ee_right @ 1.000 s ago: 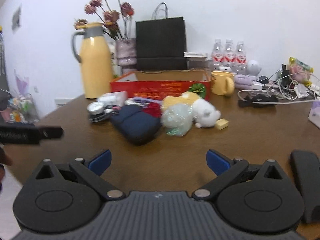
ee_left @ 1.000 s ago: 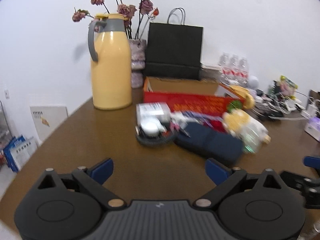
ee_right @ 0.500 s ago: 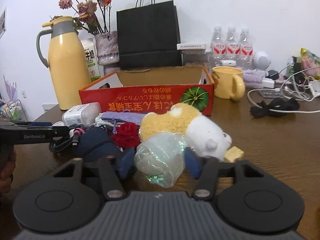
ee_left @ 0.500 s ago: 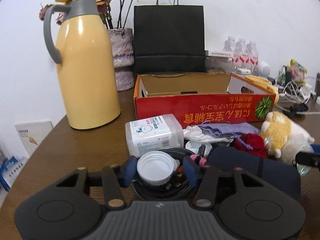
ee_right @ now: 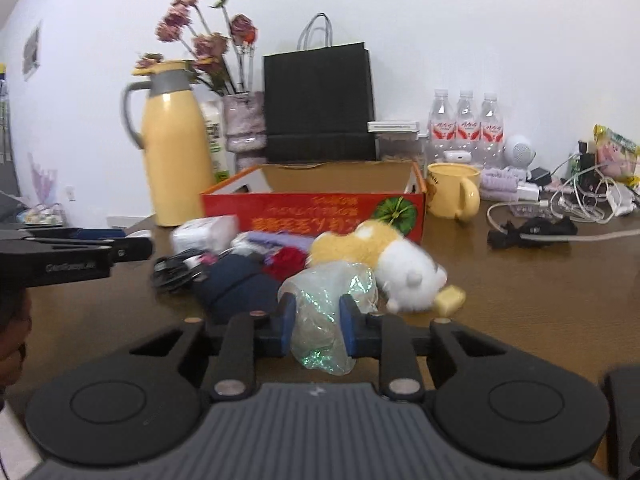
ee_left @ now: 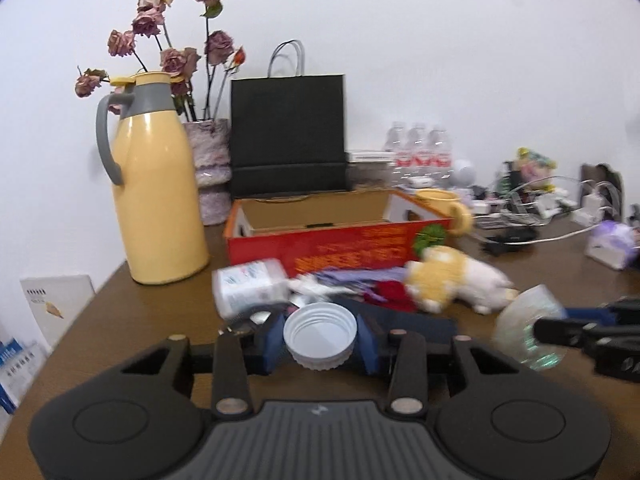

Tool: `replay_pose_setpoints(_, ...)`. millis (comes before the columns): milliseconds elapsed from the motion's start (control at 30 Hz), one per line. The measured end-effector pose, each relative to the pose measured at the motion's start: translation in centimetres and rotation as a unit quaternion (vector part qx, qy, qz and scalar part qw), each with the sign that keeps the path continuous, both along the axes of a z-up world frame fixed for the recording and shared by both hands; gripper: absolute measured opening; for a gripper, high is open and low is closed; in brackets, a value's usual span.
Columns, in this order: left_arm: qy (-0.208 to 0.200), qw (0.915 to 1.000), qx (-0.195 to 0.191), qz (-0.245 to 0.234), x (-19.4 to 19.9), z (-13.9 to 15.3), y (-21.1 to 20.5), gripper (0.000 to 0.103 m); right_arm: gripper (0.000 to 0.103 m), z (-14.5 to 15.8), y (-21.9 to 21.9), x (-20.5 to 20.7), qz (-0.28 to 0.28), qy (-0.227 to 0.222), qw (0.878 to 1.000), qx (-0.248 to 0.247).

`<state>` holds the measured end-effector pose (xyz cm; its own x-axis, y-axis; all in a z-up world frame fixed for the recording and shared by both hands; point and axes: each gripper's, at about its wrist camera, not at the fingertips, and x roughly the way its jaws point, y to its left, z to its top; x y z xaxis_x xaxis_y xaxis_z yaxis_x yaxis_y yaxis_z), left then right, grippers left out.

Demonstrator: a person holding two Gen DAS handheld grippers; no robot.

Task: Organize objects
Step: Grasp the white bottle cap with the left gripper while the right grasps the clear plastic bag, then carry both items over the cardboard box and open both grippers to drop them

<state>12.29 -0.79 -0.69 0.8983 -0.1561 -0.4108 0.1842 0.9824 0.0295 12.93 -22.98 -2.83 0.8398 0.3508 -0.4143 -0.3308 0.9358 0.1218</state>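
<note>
A pile lies in front of the open red cardboard box: a white wipes pack, a yellow-and-white plush toy, a navy pouch and a coiled black cable. My left gripper has a white screw cap between its blue pads, open side up; its jaws are closing and press on the cap. My right gripper is closing too, squeezing a crumpled clear iridescent plastic bag. Both are raised just above the pile. That bag also shows in the left wrist view.
A yellow thermos jug, a vase of dried roses and a black paper bag stand behind the box. A yellow mug, water bottles and tangled cables fill the back right. A small yellow block lies by the plush.
Both grippers went from wide open and well back to the pile, closed on the cap and the plastic bag, then drew back a little and rose with them.
</note>
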Motion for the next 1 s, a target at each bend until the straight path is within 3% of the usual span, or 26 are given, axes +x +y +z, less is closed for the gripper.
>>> replay_pose_setpoints(100,0.003,1.0000,-0.008,-0.005,-2.6,0.2,-0.7,0.039,0.025,-0.1,-0.7,-2.4,0.001,0.008,1.000,0.010)
replay_pose_setpoints(233,-0.001,1.0000,0.002,0.004,-2.7,0.7,-0.6,0.039,0.025,0.1,-1.3,-3.1,-0.002,0.004,1.000,0.008)
replay_pose_setpoints(367,-0.016,0.9993,-0.015,-0.029,0.1,2.4,0.3,0.039,0.025,1.6,-2.1,-0.6,0.011,-0.006,1.000,0.008)
replay_pose_setpoints(433,-0.011,0.9982,-0.032,-0.049,3.6,3.5,1.0,0.039,0.025,3.1,-2.1,1.7,0.016,-0.028,0.999,-0.002)
replay_pose_setpoints(600,0.029,0.9985,-0.033,-0.033,18.1,6.5,2.1,0.039,0.025,8.5,-1.8,13.4,0.042,-0.041,0.998,0.036)
replay_pose_setpoints(667,0.049,0.9988,-0.003,-0.007,24.6,6.9,1.4,0.039,0.025,10.1,-0.9,20.1,0.064,-0.013,0.997,0.050)
replay_pose_setpoints(733,0.056,0.9979,0.028,0.014,30.3,6.3,0.7,0.039,0.025,10.3,0.6,26.3,0.041,0.012,0.999,0.025)
replay_pose_setpoints(833,0.109,0.9928,0.030,0.039,37.7,3.9,1.0,0.039,0.025,8.3,3.2,35.3,-0.014,0.056,0.997,-0.044)
replay_pose_setpoints(867,0.124,0.9908,0.032,0.043,39.5,3.0,1.1,0.039,0.026,7.1,3.5,38.2,-0.028,0.085,0.995,-0.046)
replay_pose_setpoints(967,0.158,0.9825,0.046,0.087,43.0,0.3,1.8,0.041,0.031,3.6,4.4,43.1,-0.044,0.148,0.987,-0.040)
replay_pose_setpoints(1000,0.168,0.9808,0.044,0.089,43.5,-0.2,2.1,0.044,0.034,2.6,5.1,44.1,-0.045,0.147,0.986,-0.066)
